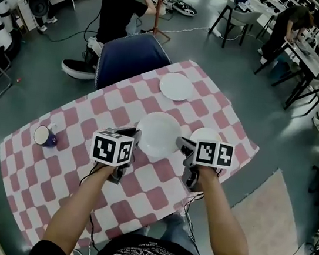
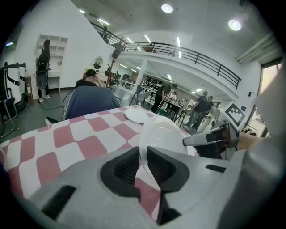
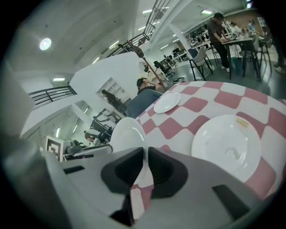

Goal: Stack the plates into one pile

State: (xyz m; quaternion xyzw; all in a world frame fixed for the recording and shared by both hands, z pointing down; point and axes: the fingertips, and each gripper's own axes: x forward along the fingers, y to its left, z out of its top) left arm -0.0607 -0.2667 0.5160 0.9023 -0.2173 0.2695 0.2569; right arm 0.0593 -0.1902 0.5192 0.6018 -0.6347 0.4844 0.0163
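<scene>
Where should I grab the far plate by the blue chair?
Grip the far plate at its near rim, coming in low from your side. It lies flat on the table, so only the thin edge fits between the jaws.

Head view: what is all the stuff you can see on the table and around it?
held plate: one, white, over the middle of the table, between the two grippers
far plate: one, white, on the cloth near the chair
side plate: one, white, on the cloth, partly behind the right gripper
mug: one, dark blue, white inside, left end of the table
tablecloth: one, pink and white checks, covers the table
chair: one, dark blue, far side of the table
rug: one, pale, floor at right
left gripper: one, grey, jaws shut on the held plate's left rim
right gripper: one, grey, jaws shut on its right rim
</scene>
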